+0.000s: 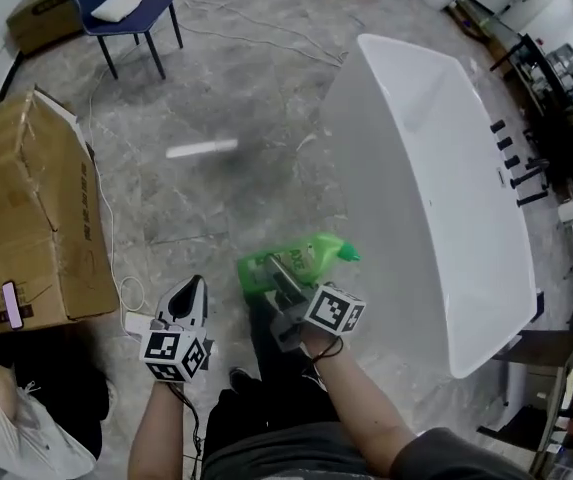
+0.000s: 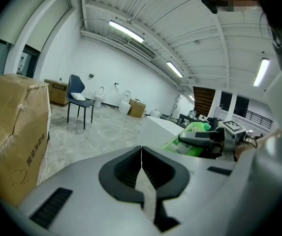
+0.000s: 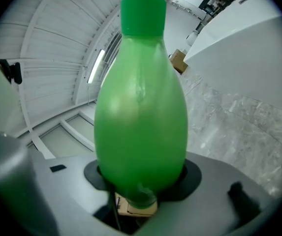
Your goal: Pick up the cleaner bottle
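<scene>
At the left stands a taped cardboard box (image 1: 28,203). Beside it the left gripper (image 1: 192,290) hangs with its jaws pressed together and nothing between them. Next comes the right gripper (image 1: 280,276), clamped around the body of the green cleaner bottle (image 1: 318,253), which it holds in the air with the cap pointing towards the white bathtub (image 1: 436,158) on the right.

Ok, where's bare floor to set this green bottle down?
Widest bare floor lies between the cardboard box, the blue chair and the white bathtub. Crowded: cables beside the box, dark clutter beyond the tub.
</scene>
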Demonstrator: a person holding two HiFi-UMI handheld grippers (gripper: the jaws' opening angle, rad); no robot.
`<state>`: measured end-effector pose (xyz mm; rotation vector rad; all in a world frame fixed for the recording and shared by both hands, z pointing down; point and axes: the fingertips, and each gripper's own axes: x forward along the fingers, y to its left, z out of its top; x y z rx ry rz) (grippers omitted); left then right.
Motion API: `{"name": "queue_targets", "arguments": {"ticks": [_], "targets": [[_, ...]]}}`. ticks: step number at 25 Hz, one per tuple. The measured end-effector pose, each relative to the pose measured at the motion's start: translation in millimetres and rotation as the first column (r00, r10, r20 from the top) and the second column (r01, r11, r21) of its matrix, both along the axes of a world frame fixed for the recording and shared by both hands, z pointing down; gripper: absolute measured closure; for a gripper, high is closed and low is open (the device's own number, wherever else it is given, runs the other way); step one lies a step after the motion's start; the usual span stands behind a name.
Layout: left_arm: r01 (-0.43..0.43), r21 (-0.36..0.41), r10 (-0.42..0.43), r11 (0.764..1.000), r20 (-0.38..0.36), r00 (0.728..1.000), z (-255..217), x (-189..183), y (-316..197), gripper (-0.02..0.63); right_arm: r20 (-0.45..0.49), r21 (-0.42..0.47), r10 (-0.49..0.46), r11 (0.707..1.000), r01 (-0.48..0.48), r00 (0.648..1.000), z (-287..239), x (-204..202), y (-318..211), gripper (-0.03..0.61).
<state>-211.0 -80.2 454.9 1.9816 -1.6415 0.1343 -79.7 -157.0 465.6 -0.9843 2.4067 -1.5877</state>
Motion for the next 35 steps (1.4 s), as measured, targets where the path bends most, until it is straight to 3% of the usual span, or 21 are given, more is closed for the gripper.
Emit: {"name": "queue_targets", "arguments": {"ticks": [8,15,19,29,35], "targets": [[0.017,0.045,-0.017,0.999,0.007,1.0,-83.5,12.9,73.0,0.598,-0.005,-0.037,0.019,0.999,-0.02,1.0,-66.2,41.9,80.9,0.377],[0.087,0.072,-0.09,0.994,0.033,0.995,-116.4,46.0,121.2,0.598,-0.019,0.0,-0.046,0.999,0.046,0.999,-89.6,85.1,113.0,0.377],[0.118,0.1,-0.123,0.988,0.055,0.991,-133.6,95.1,142.5,0.598,-0.004,0.022,-0.107,0.994,0.107,0.994,-104.8,121.8,134.7,0.377],[0.102,0.136,-0.117,0.985,0.109,0.987,-151.3,261.7,210.6,0.598,0.062,0.002,-0.241,0.97,0.241,0.969,-132.5,249.7,226.4,0.377],[0.134,0.121,-0.147,0.984,0.11,0.983,-158.6,320.4,257.7,0.598,0.076,-0.038,-0.254,0.966,0.257,0.964,-127.4,317.3,268.0,0.377]]}}
